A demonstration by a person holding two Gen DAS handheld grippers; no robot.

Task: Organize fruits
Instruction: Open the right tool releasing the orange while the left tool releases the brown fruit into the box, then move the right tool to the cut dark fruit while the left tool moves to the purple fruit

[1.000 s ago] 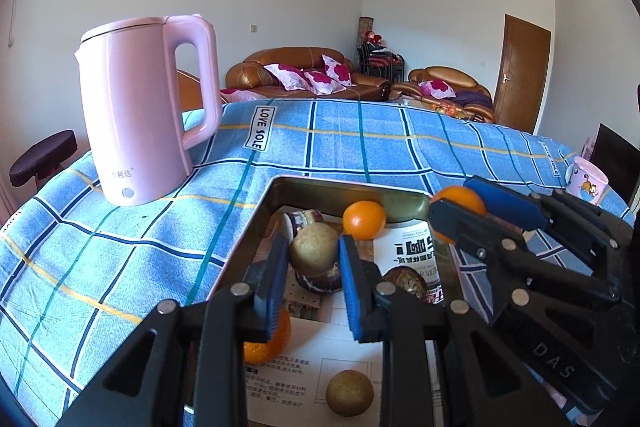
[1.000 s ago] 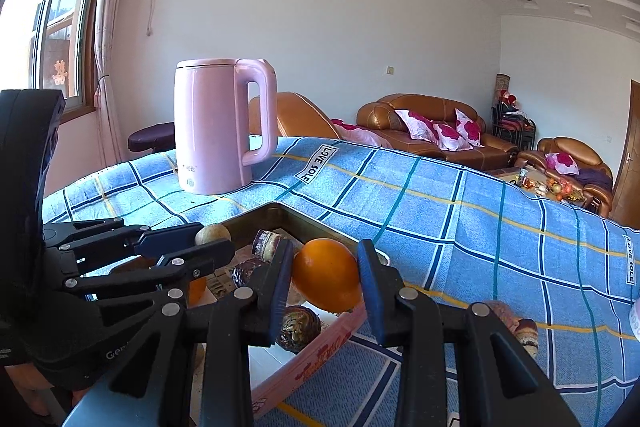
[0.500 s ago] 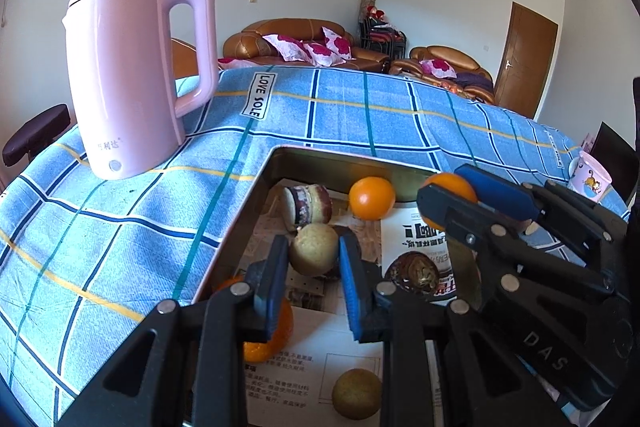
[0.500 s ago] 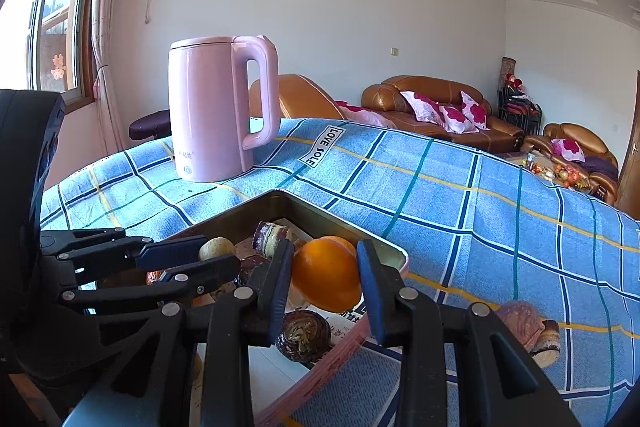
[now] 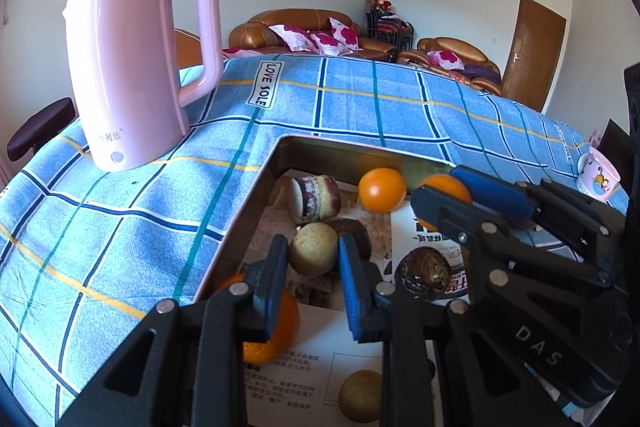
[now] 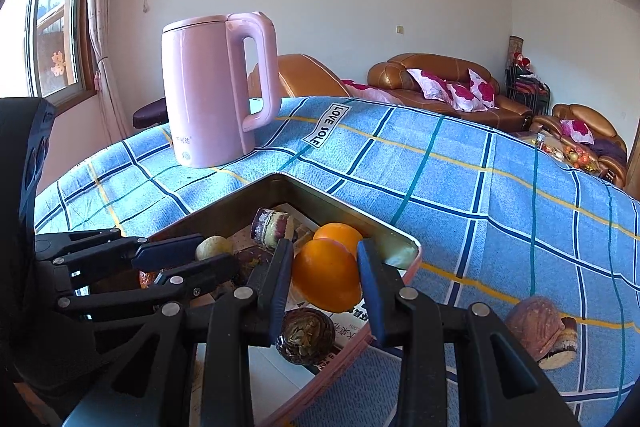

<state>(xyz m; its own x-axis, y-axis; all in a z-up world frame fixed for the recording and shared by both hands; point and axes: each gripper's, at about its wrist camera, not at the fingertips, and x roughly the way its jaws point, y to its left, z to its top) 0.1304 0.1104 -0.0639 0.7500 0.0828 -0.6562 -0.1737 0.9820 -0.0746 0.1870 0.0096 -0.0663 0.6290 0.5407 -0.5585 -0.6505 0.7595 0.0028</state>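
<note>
A metal tray (image 5: 352, 150) lined with newspaper sits on the blue plaid cloth. My left gripper (image 5: 313, 254) is shut on a tan round fruit (image 5: 313, 253) and holds it over the tray. My right gripper (image 6: 323, 275) is shut on an orange (image 6: 326, 274) above the tray's right side; it shows in the left wrist view (image 5: 444, 187) too. In the tray lie an orange (image 5: 382, 189), another orange (image 5: 276, 331) under my left fingers, a tan fruit (image 5: 360, 395), a dark brown fruit (image 5: 426, 269) and a cut purple fruit (image 5: 316, 199).
A tall pink kettle (image 5: 140, 67) stands on the cloth left of the tray (image 6: 352, 211). A brown cut fruit (image 6: 540, 331) lies on the cloth right of the tray. A small cup (image 5: 598, 177) stands at the far right. Sofas and a door are behind.
Both grippers have moved down and forward over the tray, each still holding its fruit. The kettle and tray look closer and larger.
</note>
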